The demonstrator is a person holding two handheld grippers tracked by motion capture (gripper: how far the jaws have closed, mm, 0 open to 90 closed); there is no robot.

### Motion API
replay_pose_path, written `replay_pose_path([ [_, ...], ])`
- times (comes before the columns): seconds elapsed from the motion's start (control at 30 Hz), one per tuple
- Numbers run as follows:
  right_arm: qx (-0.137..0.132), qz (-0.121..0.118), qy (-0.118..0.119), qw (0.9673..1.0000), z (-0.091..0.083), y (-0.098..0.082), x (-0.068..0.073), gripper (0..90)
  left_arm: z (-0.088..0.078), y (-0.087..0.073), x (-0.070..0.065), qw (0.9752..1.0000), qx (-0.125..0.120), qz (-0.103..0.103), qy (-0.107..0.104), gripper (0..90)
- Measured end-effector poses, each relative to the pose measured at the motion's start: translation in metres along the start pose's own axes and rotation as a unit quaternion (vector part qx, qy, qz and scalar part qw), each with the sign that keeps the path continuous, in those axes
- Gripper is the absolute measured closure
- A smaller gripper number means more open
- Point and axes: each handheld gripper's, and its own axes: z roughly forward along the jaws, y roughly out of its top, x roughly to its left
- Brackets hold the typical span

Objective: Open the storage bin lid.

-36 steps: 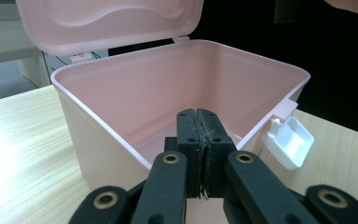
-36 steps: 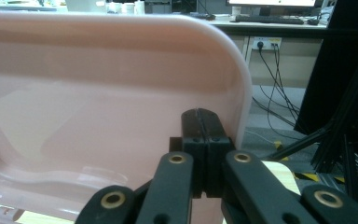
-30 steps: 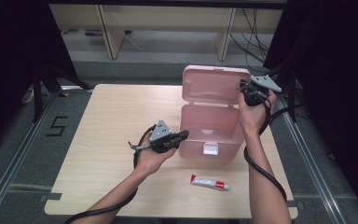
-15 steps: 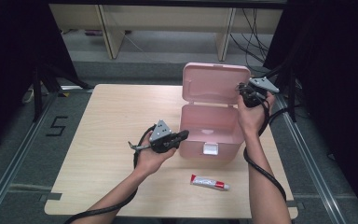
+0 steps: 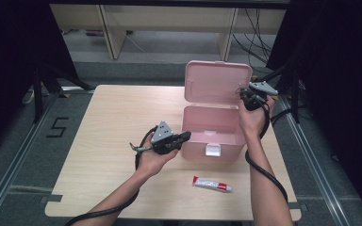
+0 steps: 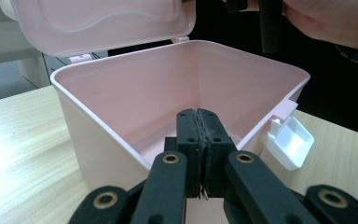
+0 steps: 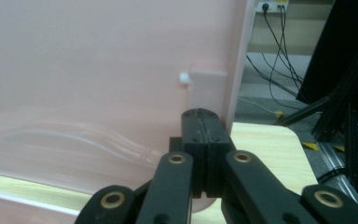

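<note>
Two pairs of jaws are pressed together, and nothing is between them. Your left gripper (image 5: 181,138) has its jaws closed; in the left gripper view the tips (image 6: 198,122) sit at the left front corner of the pink box (image 5: 212,136), just above its rim, and I cannot tell if they touch it. Your right gripper (image 5: 243,95) also has its jaws closed, and in the right gripper view they (image 7: 200,122) are right at the edge of the raised lid (image 5: 218,82); they seem to touch its inner face, but I cannot say this for sure.

The pink box stands open on the desk (image 5: 103,132), on its right half. Its lid stands nearly upright behind the box, held at the back by the hinges (image 6: 79,58). The inside of the box (image 6: 168,93) is bare pink plastic. A white latch (image 5: 212,150) hangs on the front wall of the box, turned outward.

Your left hand (image 5: 155,157) is just left of the box, your right hand (image 5: 252,117) is at its right side, near the right edge of the lid. A small white and red tube (image 5: 211,184) lies on the desk in front of the box, apart from it.
</note>
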Motion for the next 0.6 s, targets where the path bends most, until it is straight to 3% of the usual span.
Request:
replay_pose_path([
  [0.33, 0.032, 0.010, -0.004, 0.9994, 0.007, -0.009, -0.001, 90.0, 0.000, 0.000, 0.000, 1.0000, 0.000, 0.001, 0.000, 87.8],
  [0.37, 0.032, -0.001, -0.003, 0.9995, 0.008, -0.010, -0.002, 90.0, 0.000, 0.000, 0.000, 1.0000, 0.001, 0.001, 0.000, 87.8],
  [0.53, 0.050, 0.015, 0.002, 0.9986, 0.011, -0.014, -0.001, 90.0, 0.000, 0.000, 0.000, 1.0000, 0.001, 0.001, -0.001, 87.8],
  [0.6, 0.054, 0.000, 0.001, 0.9986, 0.013, -0.014, -0.002, 90.0, 0.000, 0.000, 0.000, 1.0000, 0.001, 0.000, -0.001, 87.8],
])
